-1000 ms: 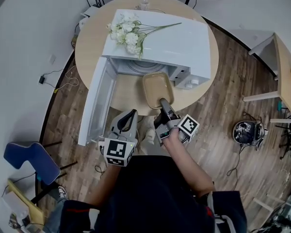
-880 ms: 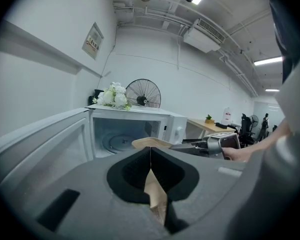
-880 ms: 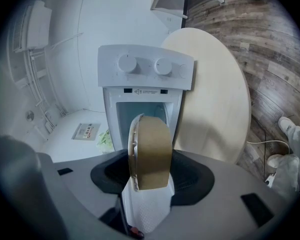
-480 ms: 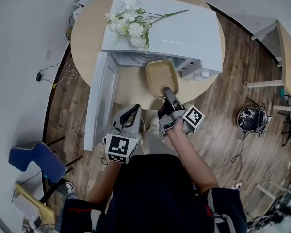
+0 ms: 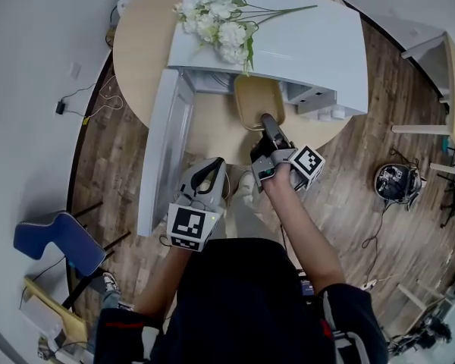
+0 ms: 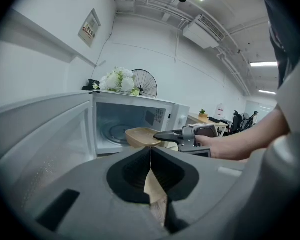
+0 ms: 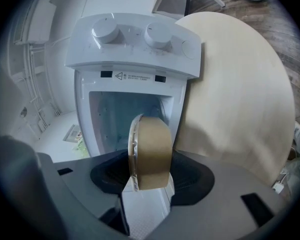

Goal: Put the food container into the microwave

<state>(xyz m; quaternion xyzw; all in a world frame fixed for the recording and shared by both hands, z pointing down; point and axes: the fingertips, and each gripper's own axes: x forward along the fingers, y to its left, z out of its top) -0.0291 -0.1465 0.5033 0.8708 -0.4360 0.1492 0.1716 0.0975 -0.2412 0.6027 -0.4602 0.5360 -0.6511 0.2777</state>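
So our right gripper (image 5: 267,120) is clamped on the near short end of the food container (image 5: 258,101), jaws set wide around its rim. In the right gripper view the container (image 7: 150,151) sits edge-on between the jaws. Its long axis runs straight away from the tool toward the open microwave (image 5: 303,44). Its far end is right at the cavity mouth and the rest hangs over the table (image 5: 212,139). We'd guess the cavity is dead ahead, so it's a straight push in.

The door (image 5: 163,150) is swung wide on the left. Our left gripper (image 5: 211,174) is pinched together on nothing, hanging back near the door, well off the container.
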